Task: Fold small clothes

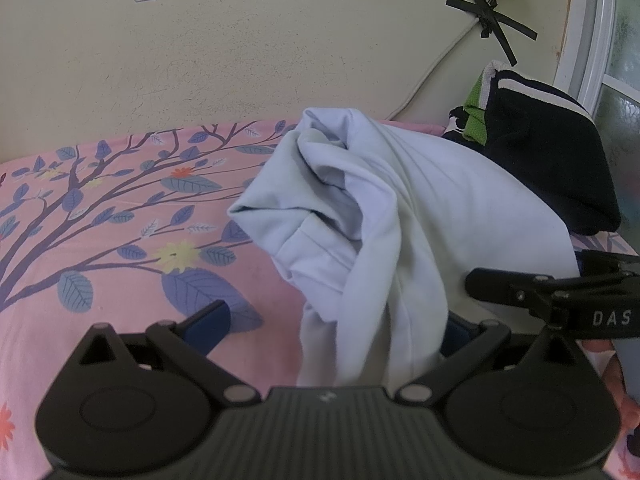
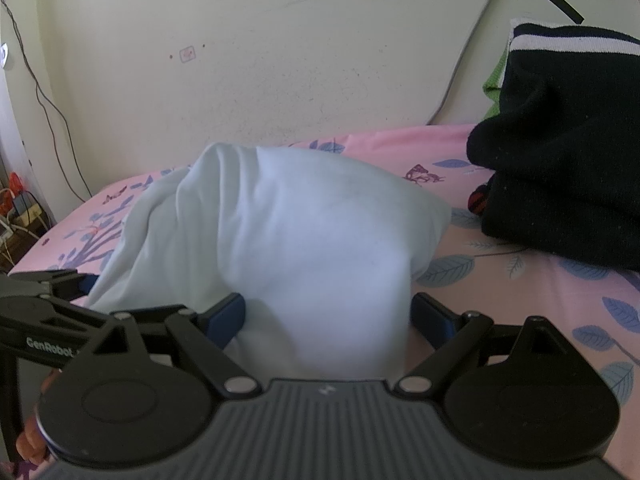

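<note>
A pale blue garment (image 1: 360, 216) lies heaped in loose folds on the pink leaf-print bedsheet (image 1: 100, 220). Part of it hangs down between the wide-apart fingers of my left gripper (image 1: 334, 328). The left blue pad (image 1: 212, 324) is clear of the cloth; the right pad is mostly hidden behind it. In the right wrist view the same garment (image 2: 304, 240) bulges between the spread blue pads (image 2: 230, 316) of my right gripper (image 2: 328, 316), brushing both without being pinched. The two grippers sit side by side; a finger of the right one (image 1: 500, 286) shows at the left view's right edge.
A dark navy garment with white stripes (image 2: 560, 152) is piled over green cloth (image 1: 476, 120) at the right against the cream wall. A cable runs up the wall to taped fittings (image 1: 492, 20). Wires and clutter (image 2: 16, 208) sit beyond the bed's left edge.
</note>
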